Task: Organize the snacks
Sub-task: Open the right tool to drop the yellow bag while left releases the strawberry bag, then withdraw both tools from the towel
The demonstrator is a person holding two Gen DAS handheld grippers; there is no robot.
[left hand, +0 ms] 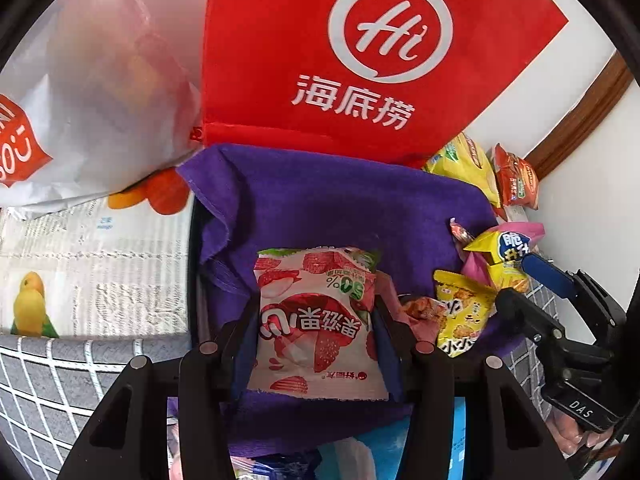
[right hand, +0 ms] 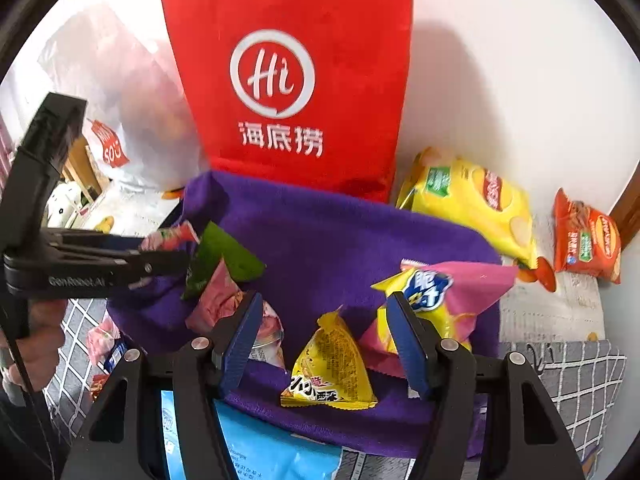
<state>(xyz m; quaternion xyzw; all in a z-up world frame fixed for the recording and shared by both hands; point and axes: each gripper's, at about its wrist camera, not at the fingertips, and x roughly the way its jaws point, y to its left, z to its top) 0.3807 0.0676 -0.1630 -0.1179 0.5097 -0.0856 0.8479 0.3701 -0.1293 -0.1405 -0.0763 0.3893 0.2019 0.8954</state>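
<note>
A pink-and-white lychee snack packet [left hand: 316, 320] sits between the blue pads of my left gripper [left hand: 316, 316], which is shut on it above the open purple cloth bag [left hand: 320, 200]. In the right wrist view the same left gripper [right hand: 180, 258] comes in from the left with that packet [right hand: 216, 260] over the purple bag [right hand: 340, 232]. My right gripper [right hand: 324, 344] stands open. A small yellow packet [right hand: 328, 368] lies on the purple cloth between its fingers, untouched. A pink-and-yellow packet [right hand: 444, 296] leans behind its right finger. The right gripper [left hand: 524, 288] also shows at the right of the left wrist view.
A tall red shopping bag [right hand: 288, 80] stands behind the purple one against the white wall. A white plastic bag [left hand: 100, 80] is at the left. A yellow chips bag [right hand: 472, 200] and an orange packet [right hand: 588, 236] lie at the right. A blue packet [right hand: 272, 440] lies in front.
</note>
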